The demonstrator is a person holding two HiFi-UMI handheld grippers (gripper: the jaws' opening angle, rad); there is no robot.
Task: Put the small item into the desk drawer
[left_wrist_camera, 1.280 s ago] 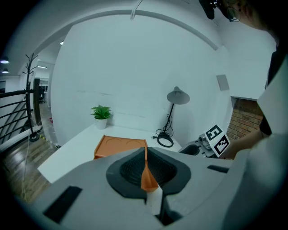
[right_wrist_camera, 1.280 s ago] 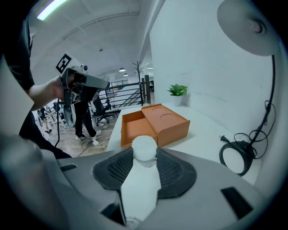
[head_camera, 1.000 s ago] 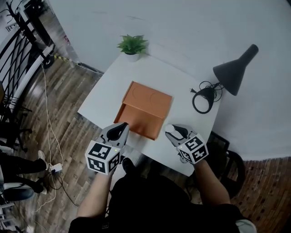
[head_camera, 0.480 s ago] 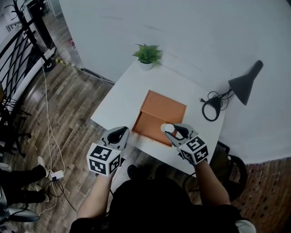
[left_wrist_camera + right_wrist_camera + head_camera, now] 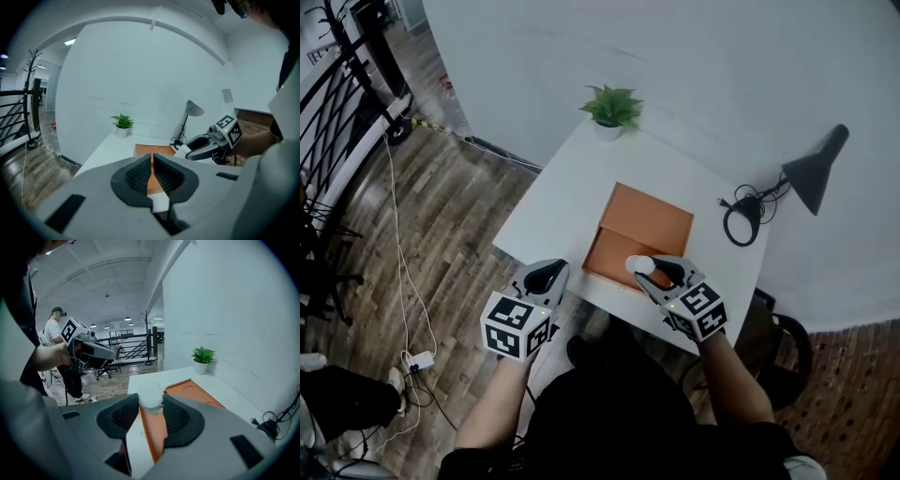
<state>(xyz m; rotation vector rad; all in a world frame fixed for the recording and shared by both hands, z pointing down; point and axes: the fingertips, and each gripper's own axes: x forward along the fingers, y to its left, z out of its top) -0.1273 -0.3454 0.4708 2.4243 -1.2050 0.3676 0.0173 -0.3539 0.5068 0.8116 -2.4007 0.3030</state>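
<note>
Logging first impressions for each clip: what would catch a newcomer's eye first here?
The orange drawer box stands out first. It sits mid-way across the white desk, with its drawer pulled open toward the person. Over that open drawer the right gripper holds a small white round item between its jaws. The left gripper, jaws together and empty, hangs by the desk's near edge.

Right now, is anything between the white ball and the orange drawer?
No, nothing I can see. The right gripper holds the white ball just over the open orange drawer; the left gripper is off to the side.
</note>
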